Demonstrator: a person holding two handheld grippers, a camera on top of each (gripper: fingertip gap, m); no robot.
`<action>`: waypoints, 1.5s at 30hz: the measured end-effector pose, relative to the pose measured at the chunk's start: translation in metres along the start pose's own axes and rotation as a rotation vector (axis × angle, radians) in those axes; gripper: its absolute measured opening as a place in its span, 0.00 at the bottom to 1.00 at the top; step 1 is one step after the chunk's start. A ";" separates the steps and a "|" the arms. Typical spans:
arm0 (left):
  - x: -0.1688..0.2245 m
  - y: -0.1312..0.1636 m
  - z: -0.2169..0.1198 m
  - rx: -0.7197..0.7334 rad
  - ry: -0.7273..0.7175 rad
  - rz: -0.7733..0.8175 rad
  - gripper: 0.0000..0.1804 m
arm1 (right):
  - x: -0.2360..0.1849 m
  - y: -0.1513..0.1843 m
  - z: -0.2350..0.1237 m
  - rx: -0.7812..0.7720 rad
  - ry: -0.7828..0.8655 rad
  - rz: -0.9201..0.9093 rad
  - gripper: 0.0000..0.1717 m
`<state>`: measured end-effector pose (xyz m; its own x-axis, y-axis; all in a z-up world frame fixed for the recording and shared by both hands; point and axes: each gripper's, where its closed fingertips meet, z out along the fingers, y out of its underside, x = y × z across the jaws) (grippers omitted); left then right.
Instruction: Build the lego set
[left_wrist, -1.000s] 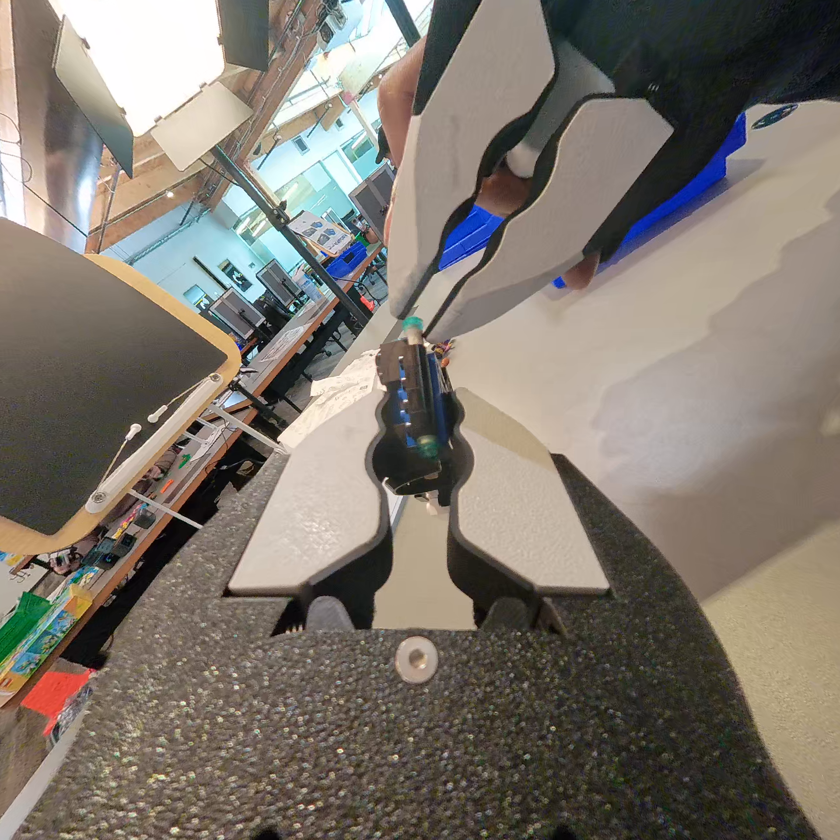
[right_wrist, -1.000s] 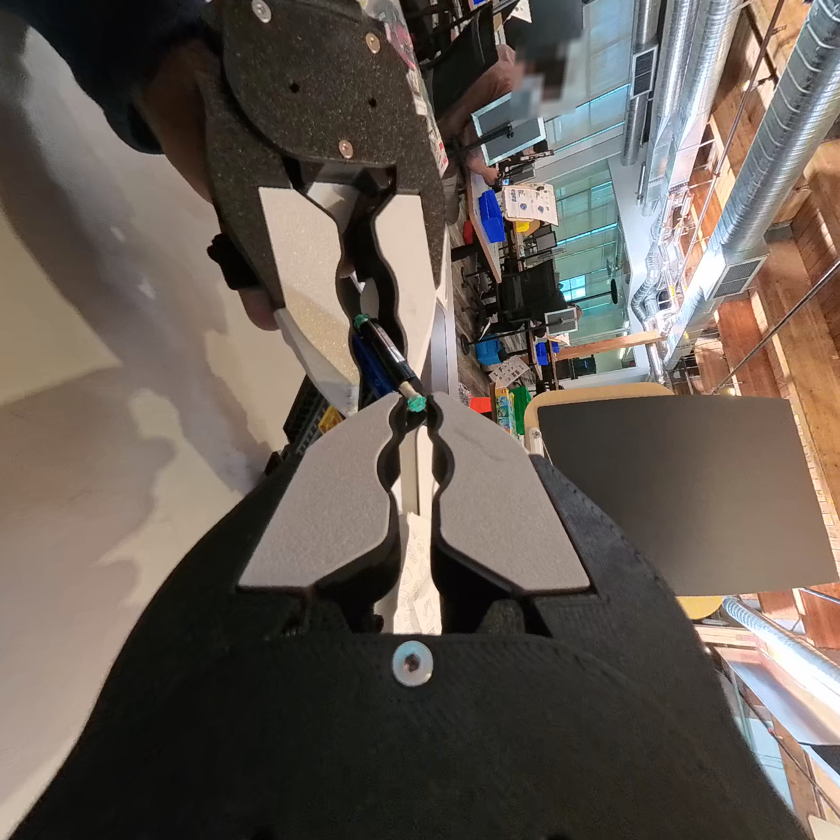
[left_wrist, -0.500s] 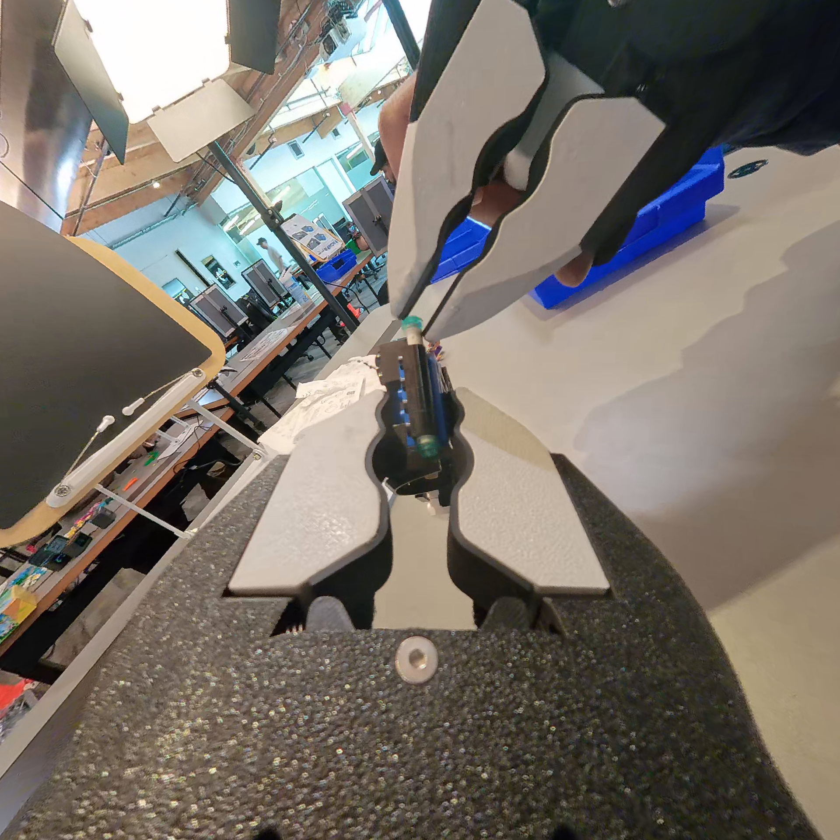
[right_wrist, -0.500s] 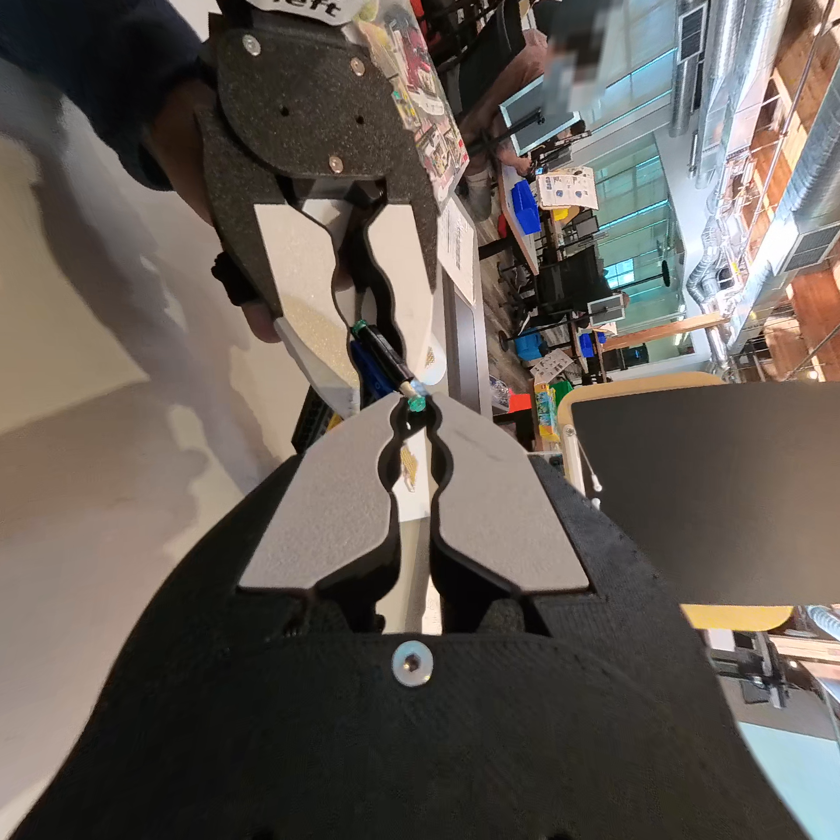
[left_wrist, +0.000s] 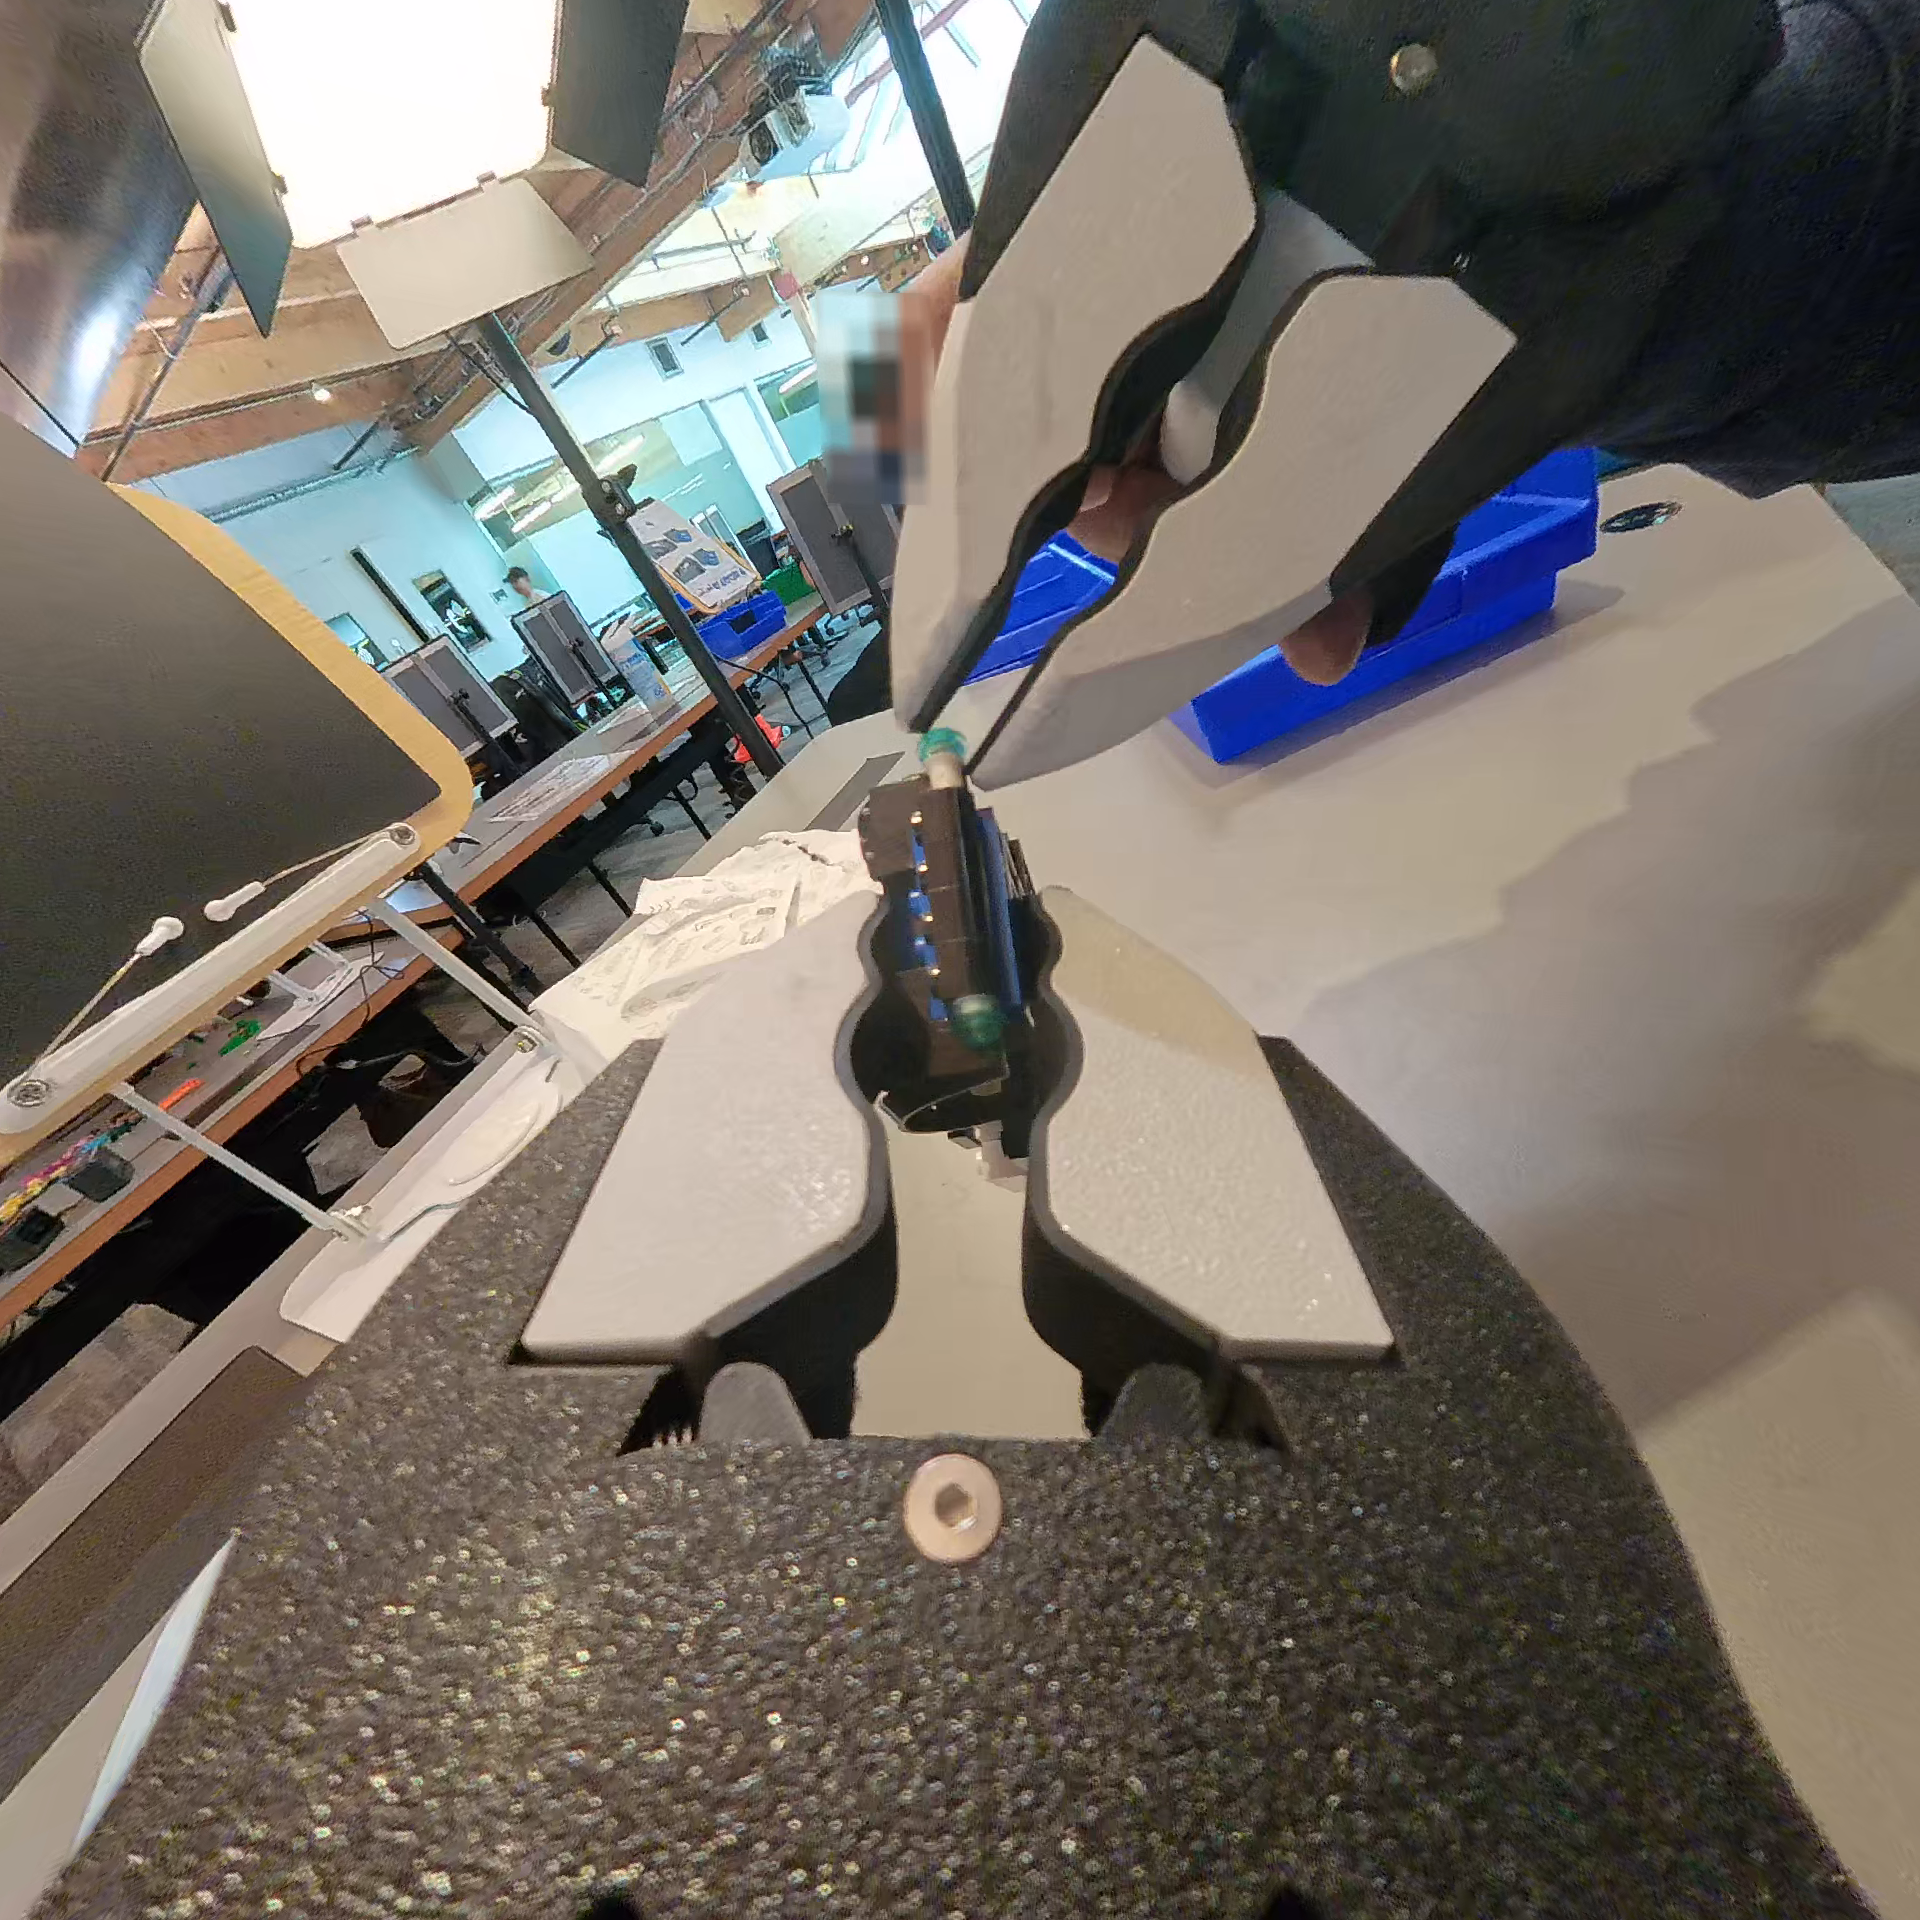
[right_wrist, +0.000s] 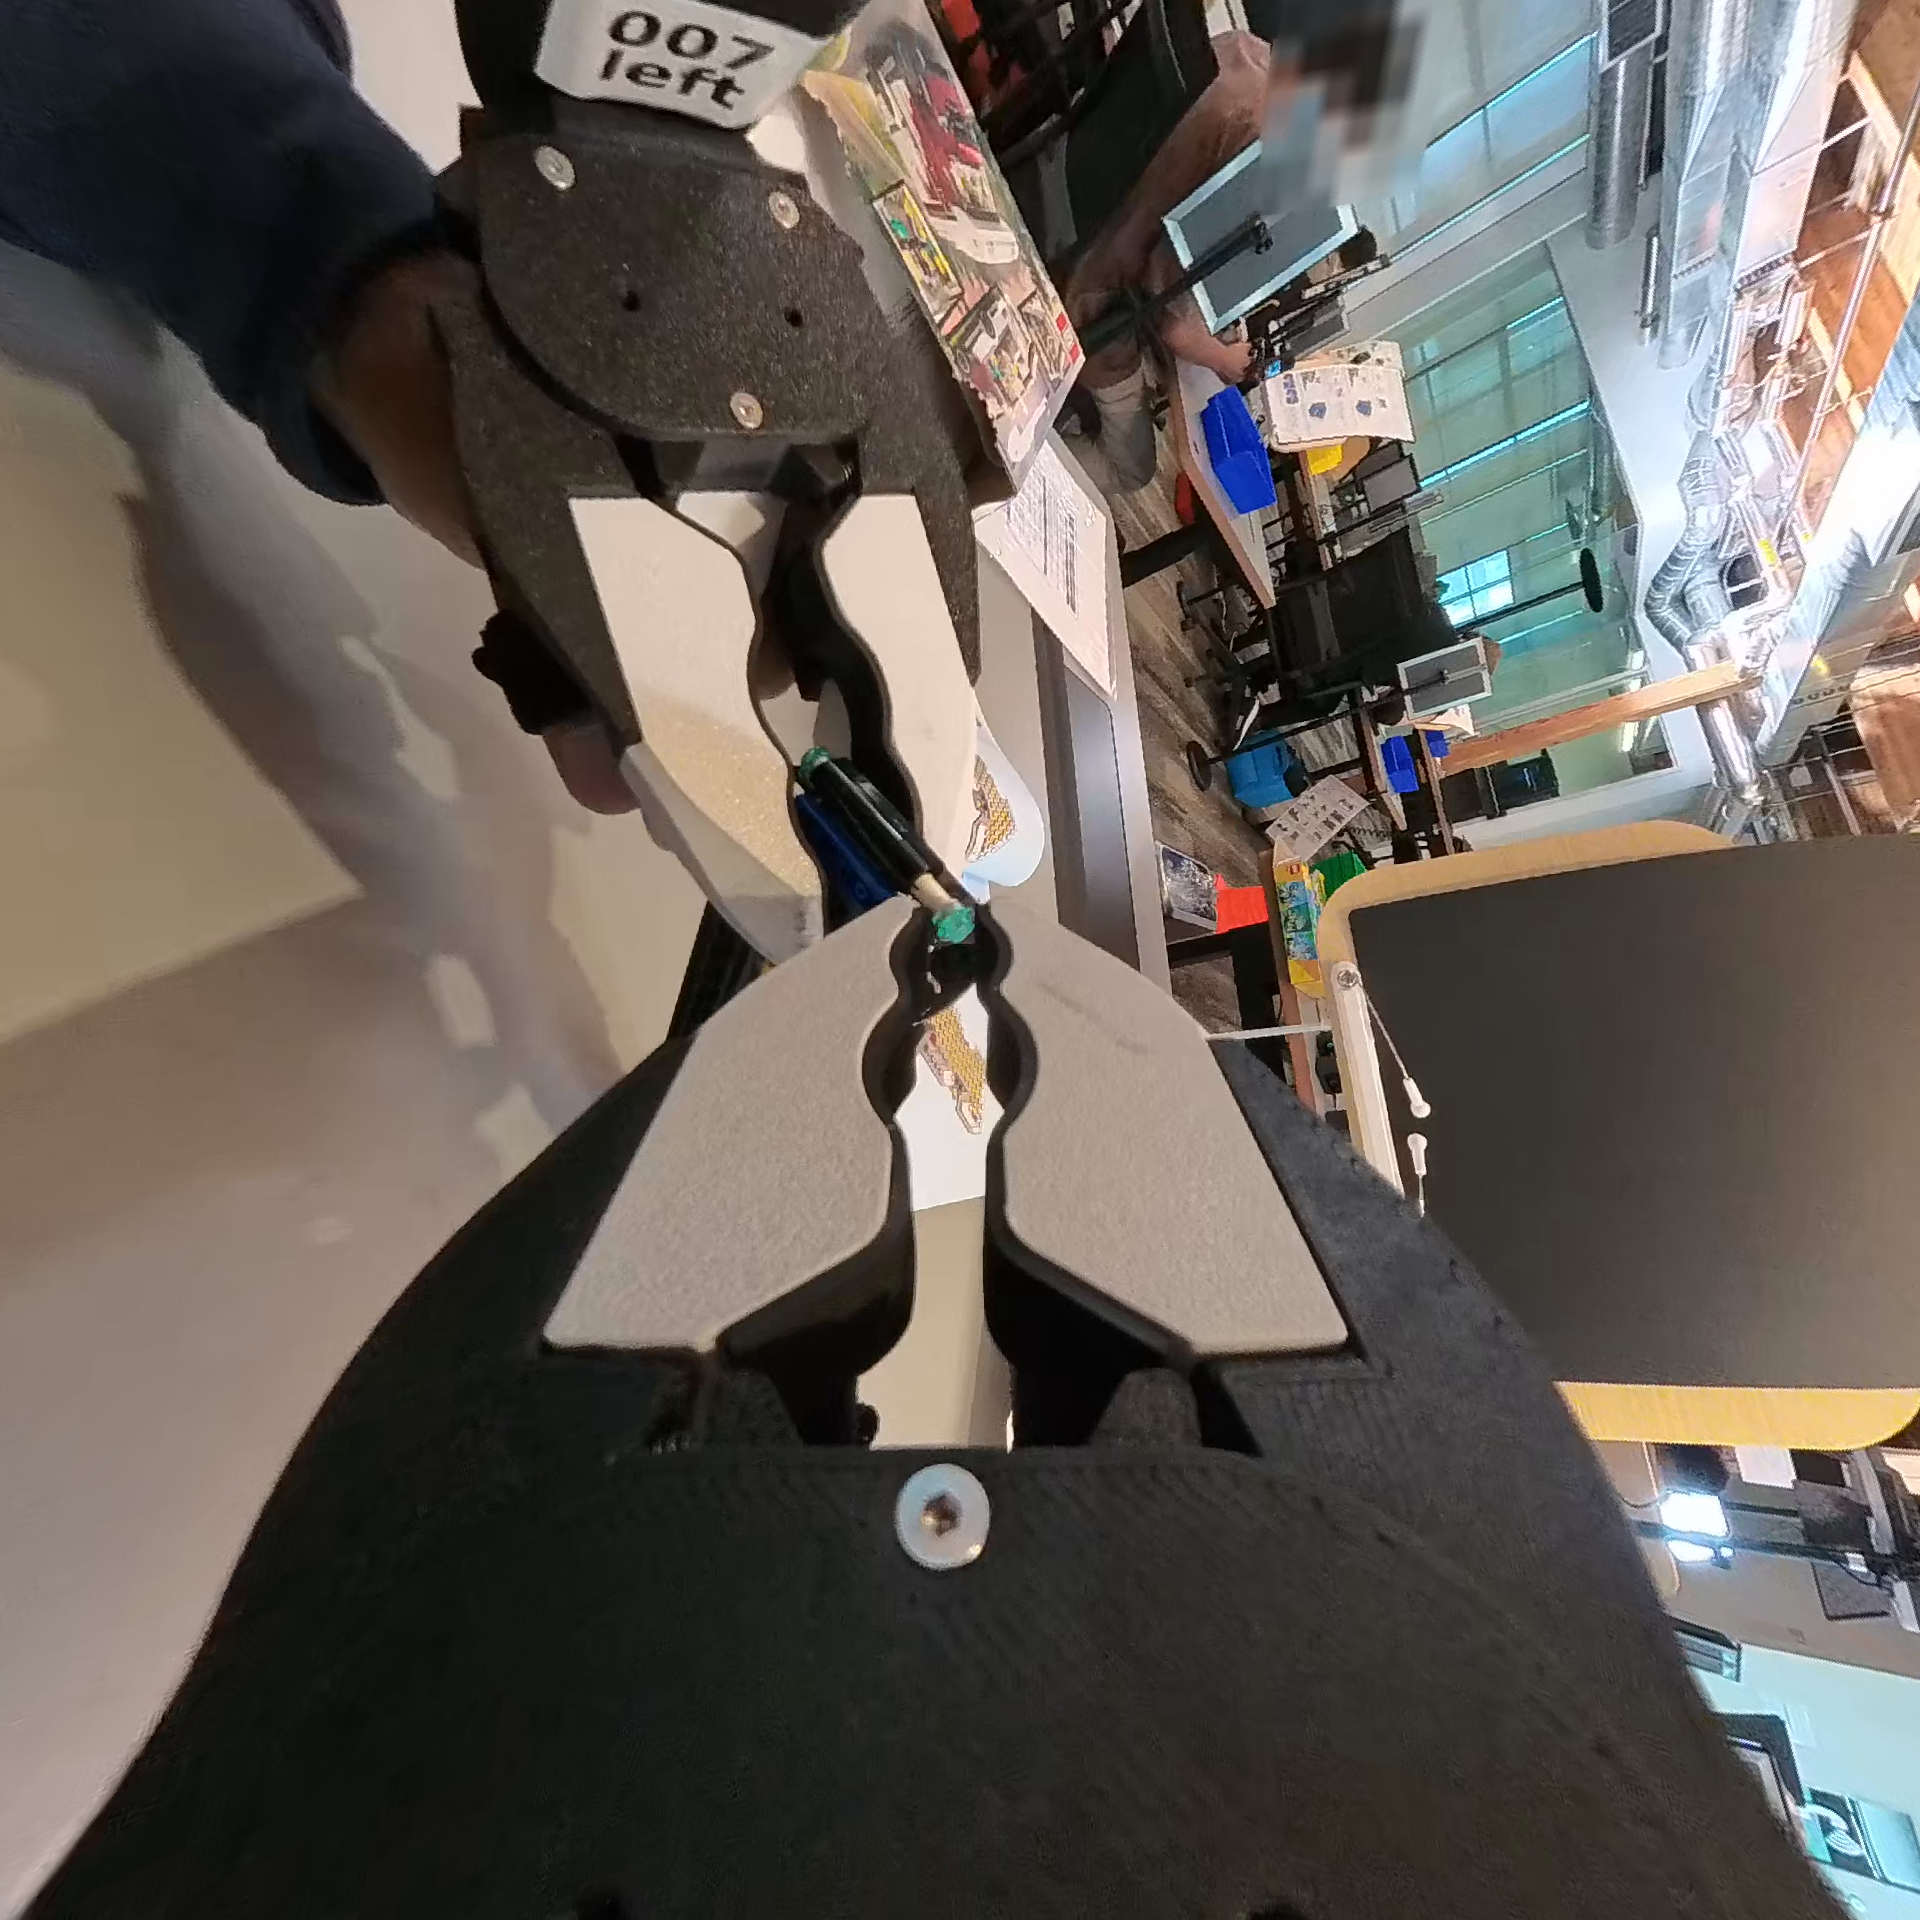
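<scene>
Left wrist view, left gripper (left_wrist: 961, 997) clamping black-and-blue assembly (left_wrist: 951, 935)

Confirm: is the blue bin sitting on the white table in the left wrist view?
Yes, the blue bin rests on the white table, behind the right gripper.

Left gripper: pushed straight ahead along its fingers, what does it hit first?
Likely the right gripper, whose fingertips pinch the green-tipped rod of the black-and-blue brick assembly that the left gripper holds. Depth unclear.
</scene>
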<state>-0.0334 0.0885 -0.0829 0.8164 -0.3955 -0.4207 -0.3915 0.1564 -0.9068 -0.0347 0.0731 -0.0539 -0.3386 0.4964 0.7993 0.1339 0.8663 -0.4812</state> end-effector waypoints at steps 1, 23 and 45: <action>0.000 0.000 0.000 0.003 0.006 -0.008 0.13 | 0.000 0.000 0.000 0.001 -0.004 -0.001 0.05; 0.000 -0.009 0.000 0.094 0.041 -0.179 0.12 | 0.007 0.000 -0.003 -0.001 -0.003 0.042 0.06; -0.014 -0.020 -0.008 0.215 -0.057 -0.252 0.12 | 0.016 -0.021 0.000 0.087 0.035 0.331 0.10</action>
<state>-0.0408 0.0841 -0.0589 0.9010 -0.3956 -0.1781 -0.0808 0.2504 -0.9648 -0.0425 0.0632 -0.0312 -0.2574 0.7526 0.6060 0.1509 0.6508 -0.7441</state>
